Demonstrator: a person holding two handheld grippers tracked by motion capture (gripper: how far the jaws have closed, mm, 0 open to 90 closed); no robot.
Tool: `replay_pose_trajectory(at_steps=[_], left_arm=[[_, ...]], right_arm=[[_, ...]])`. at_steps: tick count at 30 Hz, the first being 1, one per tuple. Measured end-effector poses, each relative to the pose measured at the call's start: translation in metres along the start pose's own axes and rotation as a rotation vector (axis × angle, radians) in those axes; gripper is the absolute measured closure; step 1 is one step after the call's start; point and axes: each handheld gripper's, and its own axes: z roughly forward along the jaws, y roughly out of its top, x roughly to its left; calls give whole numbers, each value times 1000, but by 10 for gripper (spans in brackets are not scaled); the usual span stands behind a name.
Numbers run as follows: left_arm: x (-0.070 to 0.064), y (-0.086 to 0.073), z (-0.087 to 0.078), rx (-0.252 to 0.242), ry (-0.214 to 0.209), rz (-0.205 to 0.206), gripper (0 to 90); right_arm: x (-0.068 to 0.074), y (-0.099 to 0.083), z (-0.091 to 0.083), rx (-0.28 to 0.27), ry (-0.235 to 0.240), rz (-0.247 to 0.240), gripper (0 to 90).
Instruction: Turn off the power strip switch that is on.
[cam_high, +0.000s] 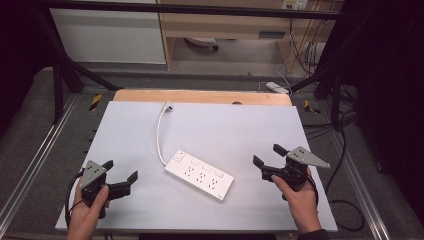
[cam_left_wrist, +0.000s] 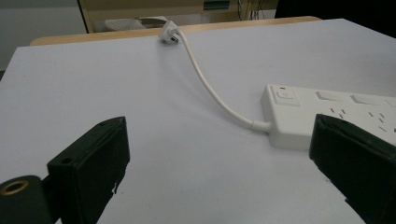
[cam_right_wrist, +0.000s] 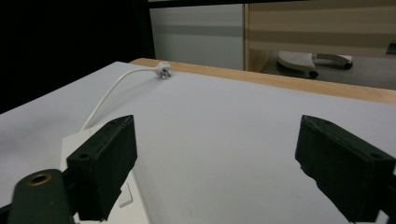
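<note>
A white power strip (cam_high: 200, 174) lies flat near the middle of the white table top (cam_high: 225, 125), its red-marked switch (cam_left_wrist: 285, 94) at the cable end. Its white cable (cam_high: 160, 132) curves to the far edge and ends in a plug (cam_high: 168, 106), also seen as the plug (cam_left_wrist: 169, 34) and the plug (cam_right_wrist: 164, 70). My left gripper (cam_high: 120, 171) rests at the near left, open and holding nothing, left of the strip (cam_left_wrist: 336, 112). My right gripper (cam_high: 269, 155) stands open at the near right, with the strip's corner (cam_right_wrist: 126, 196) behind its left jaw.
A wooden edge (cam_high: 200, 96) runs along the table's far side. Beyond it stand a white cabinet (cam_high: 107, 35) and a wooden shelf unit (cam_high: 225, 25). Black frame bars (cam_high: 65, 70) flank the table, and loose cables (cam_high: 345, 200) lie on the floor at the right.
</note>
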Motion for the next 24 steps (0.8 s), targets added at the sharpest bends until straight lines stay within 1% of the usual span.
replay_pose_trajectory(at_steps=[1, 2, 3, 4, 5, 6, 7, 8, 12, 13, 14, 15, 18, 19, 20, 21, 22, 24], left_arm=[[0, 0, 0, 0, 1, 1, 50], [0, 0, 0, 0, 3, 0, 50], [0, 0, 0, -1, 5, 3, 50], [0, 0, 0, 0, 7, 2, 50], [0, 0, 0, 1, 6, 3, 50], [0, 0, 0, 3, 6, 4, 50], [0, 0, 0, 3, 6, 4, 50], [0, 0, 0, 2, 5, 2, 50], [0, 0, 0, -2, 5, -1, 50], [0, 0, 0, -2, 5, -1, 50], [0, 0, 0, -1, 4, -1, 50], [0, 0, 0, -2, 4, -3, 50], [0, 0, 0, -1, 5, -3, 50], [0, 0, 0, -2, 7, -4, 50], [0, 0, 0, -2, 7, -4, 50], [0, 0, 0, -5, 7, -7, 50], [0, 0, 0, -4, 7, -6, 50], [0, 0, 0, -3, 7, -6, 50]], right_arm=[[2, 2, 1, 1, 5, -1, 195], [3, 2, 3, 0, 12, -2, 214], [3, 2, 3, 0, 12, -2, 214], [5, 3, 5, 0, 27, -6, 261], [5, 3, 5, 0, 27, -6, 261], [7, 3, 7, 8, 36, -14, 315], [7, 3, 7, 8, 36, -14, 315], [9, 3, 10, 11, 42, -21, 368], [13, 3, 14, 18, 58, -38, 465], [15, 3, 16, 19, 63, -44, 487], [15, 3, 16, 19, 63, -44, 487], [17, 3, 18, 22, 72, -55, 533], [21, 3, 21, 26, 90, -68, 602], [21, 3, 21, 26, 90, -68, 602], [23, 2, 23, 30, 101, -79, 655], [23, 2, 23, 30, 101, -79, 655], [26, 1, 25, 37, 121, -82, 706], [28, 1, 27, 43, 135, -90, 744]])
